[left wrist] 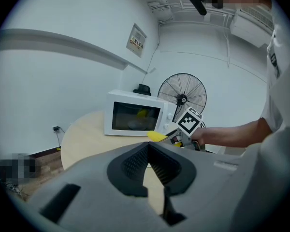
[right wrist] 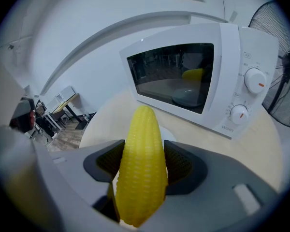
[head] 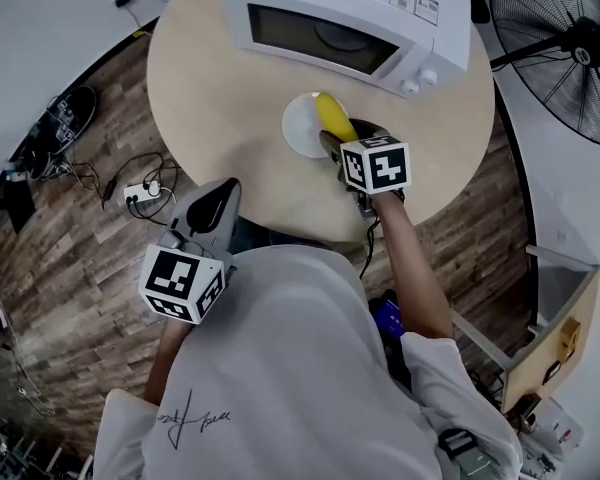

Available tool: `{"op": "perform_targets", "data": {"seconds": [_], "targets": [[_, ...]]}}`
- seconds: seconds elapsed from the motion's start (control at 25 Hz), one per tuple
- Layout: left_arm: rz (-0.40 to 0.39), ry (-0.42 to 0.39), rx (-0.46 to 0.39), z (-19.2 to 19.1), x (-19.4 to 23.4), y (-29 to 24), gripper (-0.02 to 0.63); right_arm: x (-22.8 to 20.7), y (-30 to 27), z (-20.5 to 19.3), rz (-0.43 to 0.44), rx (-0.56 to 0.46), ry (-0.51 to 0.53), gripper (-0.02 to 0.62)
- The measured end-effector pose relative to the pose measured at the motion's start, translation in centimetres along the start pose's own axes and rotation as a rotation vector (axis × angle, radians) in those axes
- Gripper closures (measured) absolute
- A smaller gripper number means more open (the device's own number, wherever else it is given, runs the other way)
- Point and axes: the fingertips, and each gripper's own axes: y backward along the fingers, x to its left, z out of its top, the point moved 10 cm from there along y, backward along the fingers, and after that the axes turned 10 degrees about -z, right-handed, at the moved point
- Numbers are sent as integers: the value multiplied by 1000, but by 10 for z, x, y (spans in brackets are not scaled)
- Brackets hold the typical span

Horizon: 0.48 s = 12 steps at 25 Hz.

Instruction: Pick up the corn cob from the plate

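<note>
Round desk (head: 210, 78) carries a white microwave (head: 350, 18), door closed, at the far side. White plate (head: 302, 128) sits just in front of it. Corn cob (right wrist: 142, 163) is over the plate, tip toward the microwave, clamped between the right gripper (right wrist: 141, 170) jaws; contact with the plate cannot be told. Left gripper (left wrist: 148, 151) is clenched, empty, held back at the near desk edge.
</note>
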Motion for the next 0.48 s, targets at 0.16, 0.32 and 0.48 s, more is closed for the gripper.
{"op": "perform_targets", "data": {"seconds": [0.16,0.32,0.48], "targets": [[-3,2,-2,-1,-3,-1,614,-2,8,-1,-3,-20,-8,325],[-4,5,-5,-2,-5,1,614,0,17,-2,-1,-37,-13,326],[-5,5,-8,-3,-7,1,614,0,25,-4,3,-53,-25,326]]}}
